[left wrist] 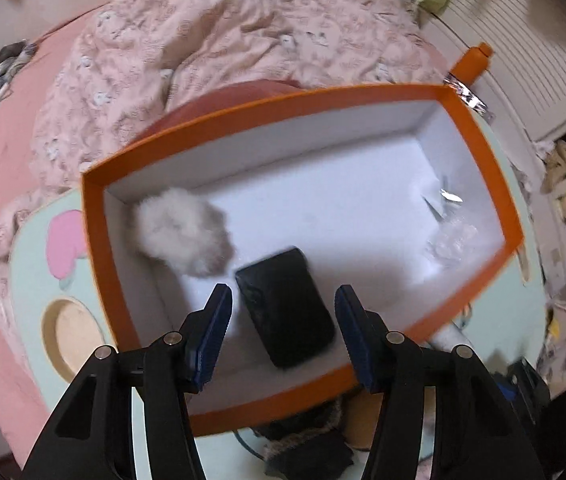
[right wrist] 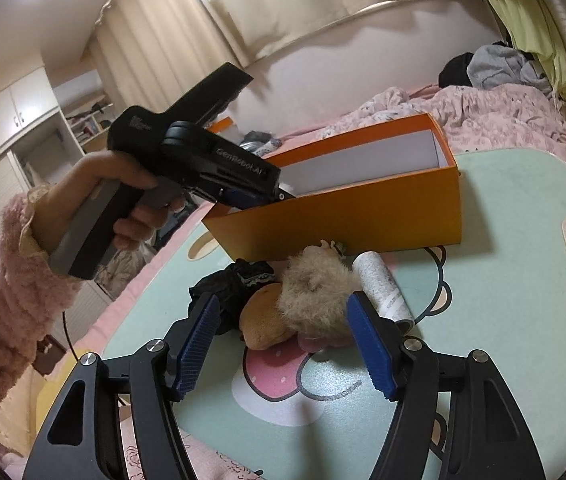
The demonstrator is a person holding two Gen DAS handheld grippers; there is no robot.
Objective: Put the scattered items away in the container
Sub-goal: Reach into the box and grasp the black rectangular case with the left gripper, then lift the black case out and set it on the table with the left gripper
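We are looking down into the orange cardboard box (left wrist: 479, 152), a rectangular container with a white inside, sitting on the pale green counter (right wrist: 503, 240) beside the bed. Inside it, a fluffy white pompom (left wrist: 183, 234) is lying near one corner, a flat black rounded-rectangle case (left wrist: 287, 308) is lying mid-floor, and some crinkled clear plastic (left wrist: 451, 240) is resting at the far end. Our left hand-held gripper (left wrist: 283, 300) is hanging over the box with its ribbed blue pads apart and nothing pressed between them. Our right hand-held gripper (right wrist: 283, 316) is standing wide, gripping nothing, facing the items on the counter: a shaggy tan fur ball (right wrist: 315, 292), a smooth brown plush (right wrist: 263, 320), a black lace-trimmed cloth (right wrist: 231, 284) and a white lint roller (right wrist: 379, 284). A fuzzy pink sleeve (right wrist: 3, 280) is covering the left arm.
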